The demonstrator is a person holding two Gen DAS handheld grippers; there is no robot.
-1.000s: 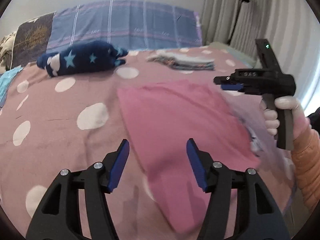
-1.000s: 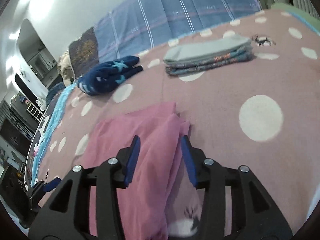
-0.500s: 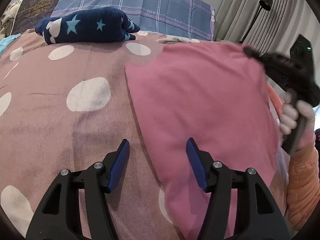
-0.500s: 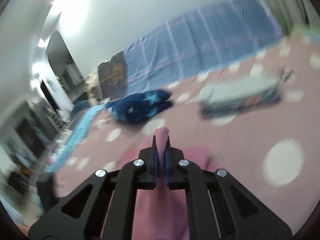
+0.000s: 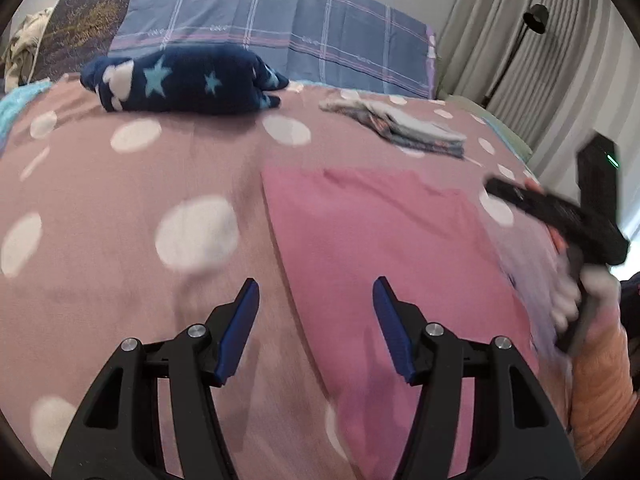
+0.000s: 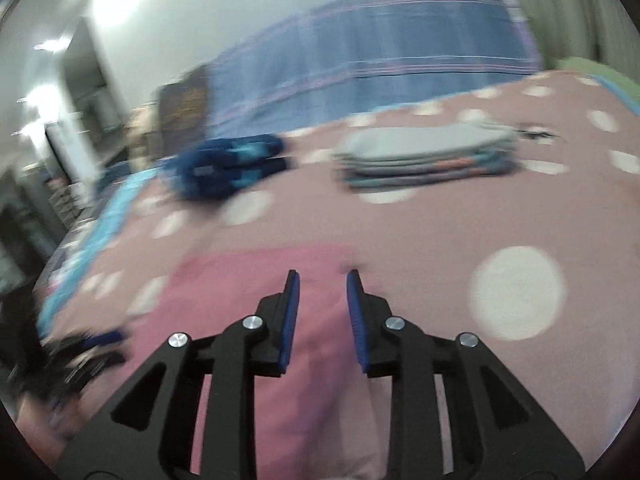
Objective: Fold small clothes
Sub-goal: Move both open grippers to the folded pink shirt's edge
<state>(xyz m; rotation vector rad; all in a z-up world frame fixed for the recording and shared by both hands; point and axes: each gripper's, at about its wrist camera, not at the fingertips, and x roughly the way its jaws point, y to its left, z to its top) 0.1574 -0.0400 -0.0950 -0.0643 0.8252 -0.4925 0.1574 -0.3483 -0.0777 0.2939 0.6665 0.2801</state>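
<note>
A pink garment [image 5: 380,248] lies flat on the mauve polka-dot bedspread [image 5: 120,208]. My left gripper [image 5: 316,284] hangs open just above the garment's near left edge, with nothing between its blue pads. My right gripper [image 6: 320,280] hovers over the pink garment [image 6: 248,292]. Its jaws are opening, and the cloth lies beneath them, not pinched. From the left wrist view the right gripper [image 5: 496,188] is a blurred shape at the garment's right side, held by a hand [image 5: 572,300] in an orange sleeve.
A stack of folded clothes [image 5: 404,128] sits further back on the bed, with a navy star-patterned bundle [image 5: 184,80] to its left. A blue plaid pillow [image 5: 280,32] leans at the head. Curtains [image 5: 500,40] and a lamp [image 5: 536,20] stand right of the bed.
The right gripper closed on the pink garment's edge, lifted it and carried it over, and now has let go. The garment lies flat again. The left gripper stayed open and shifted sideways.
</note>
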